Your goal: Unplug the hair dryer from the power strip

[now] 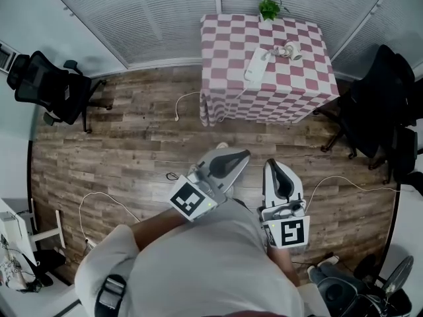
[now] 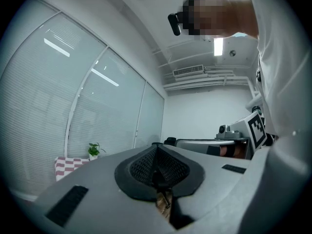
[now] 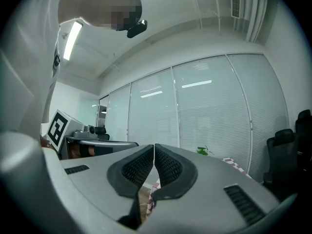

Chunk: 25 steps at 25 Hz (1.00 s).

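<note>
The white power strip (image 1: 254, 65) lies on a table with a red-and-white checked cloth (image 1: 225, 45) at the far side of the room. The hair dryer (image 1: 288, 50) rests beside the strip's far end, its cord running to the strip. Both grippers are held close to the person's body, well short of the table and pointing level toward it. My left gripper (image 1: 239, 157) (image 2: 157, 155) is shut with nothing between its pads. My right gripper (image 1: 273, 166) (image 3: 153, 155) is also shut and empty. The checked table (image 2: 66, 165) (image 3: 235, 165) shows small and far off in both gripper views.
A small potted plant (image 1: 269, 6) stands at the table's back edge. Black office chairs stand at the left (image 1: 49, 84) and right (image 1: 380, 104). White cables (image 1: 186, 101) trail over the wooden floor (image 1: 132, 144). Blinds cover the far windows (image 1: 152, 18). A fan (image 1: 396, 276) sits bottom right.
</note>
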Each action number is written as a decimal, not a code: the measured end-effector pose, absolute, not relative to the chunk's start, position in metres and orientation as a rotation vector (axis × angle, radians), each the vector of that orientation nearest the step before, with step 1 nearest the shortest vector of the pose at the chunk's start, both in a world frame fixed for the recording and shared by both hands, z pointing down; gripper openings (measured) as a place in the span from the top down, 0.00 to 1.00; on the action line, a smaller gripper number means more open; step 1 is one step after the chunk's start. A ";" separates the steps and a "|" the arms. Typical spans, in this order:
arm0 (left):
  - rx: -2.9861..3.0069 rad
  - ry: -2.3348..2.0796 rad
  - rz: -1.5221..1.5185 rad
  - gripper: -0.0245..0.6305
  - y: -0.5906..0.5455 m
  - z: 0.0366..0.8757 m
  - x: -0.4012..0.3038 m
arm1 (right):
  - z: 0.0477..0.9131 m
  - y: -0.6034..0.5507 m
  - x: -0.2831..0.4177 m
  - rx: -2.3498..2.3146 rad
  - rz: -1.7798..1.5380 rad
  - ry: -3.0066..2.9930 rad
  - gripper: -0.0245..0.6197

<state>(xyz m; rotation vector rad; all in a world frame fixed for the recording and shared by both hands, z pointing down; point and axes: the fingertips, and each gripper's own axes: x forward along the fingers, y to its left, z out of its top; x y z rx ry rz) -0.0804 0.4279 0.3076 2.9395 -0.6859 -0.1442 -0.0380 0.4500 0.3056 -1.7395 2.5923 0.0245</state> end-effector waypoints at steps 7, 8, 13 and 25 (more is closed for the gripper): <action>2.934 -0.676 -0.161 0.92 0.388 0.310 -0.081 | 0.305 0.410 -0.043 -1.733 0.041 2.610 0.91; 2.934 -0.676 -0.164 0.92 0.381 0.309 -0.081 | 0.304 0.401 -0.044 -1.733 0.045 2.610 0.91; 2.928 -0.682 -0.180 0.92 0.337 0.309 -0.088 | 0.304 0.359 -0.050 -1.744 0.040 2.614 0.91; 2.917 -0.654 -0.188 0.92 0.230 0.311 -0.112 | 0.304 0.252 -0.074 -1.767 0.034 2.642 0.91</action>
